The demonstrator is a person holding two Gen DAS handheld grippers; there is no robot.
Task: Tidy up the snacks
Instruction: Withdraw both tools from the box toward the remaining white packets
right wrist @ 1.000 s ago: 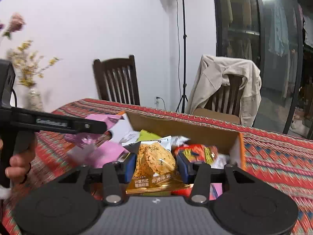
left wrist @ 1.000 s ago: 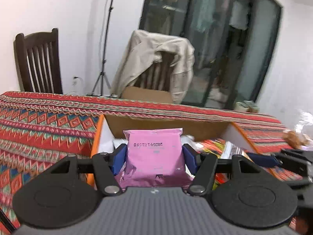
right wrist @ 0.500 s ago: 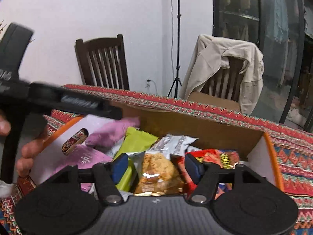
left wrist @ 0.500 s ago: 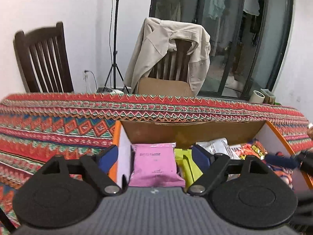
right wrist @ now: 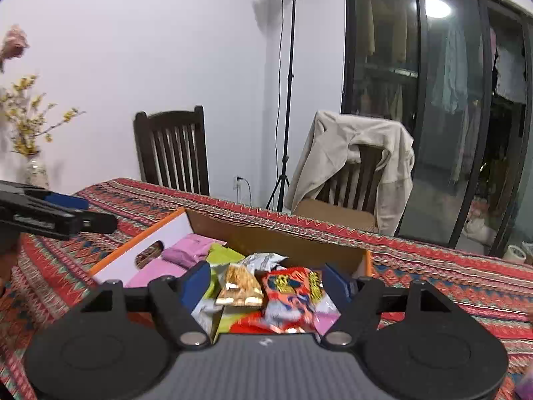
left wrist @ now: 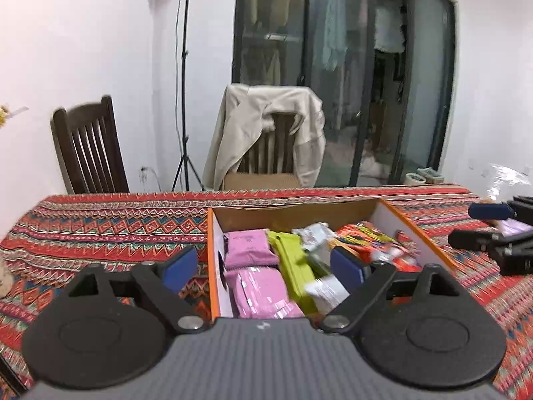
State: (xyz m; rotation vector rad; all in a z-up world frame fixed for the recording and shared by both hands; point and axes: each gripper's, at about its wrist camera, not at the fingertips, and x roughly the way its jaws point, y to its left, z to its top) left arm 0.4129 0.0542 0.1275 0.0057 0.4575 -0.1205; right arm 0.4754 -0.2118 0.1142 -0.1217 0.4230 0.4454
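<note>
The left gripper (left wrist: 265, 268) hangs above the cardboard box (left wrist: 213, 256), jaws opening wide, pads touching nothing. The right gripper (right wrist: 266, 281) likewise hovers over it, jaws opening and empty. Inside the box lie pink packets (left wrist: 251, 250), a green packet (left wrist: 289, 260), a golden cookie packet (right wrist: 238, 286) and a red snack bag (right wrist: 293, 288), on the patterned tablecloth (left wrist: 110, 230).

White wall (left wrist: 83, 50), dark chairs (right wrist: 171, 150), glass doors (left wrist: 343, 76), light stand (right wrist: 288, 93)
</note>
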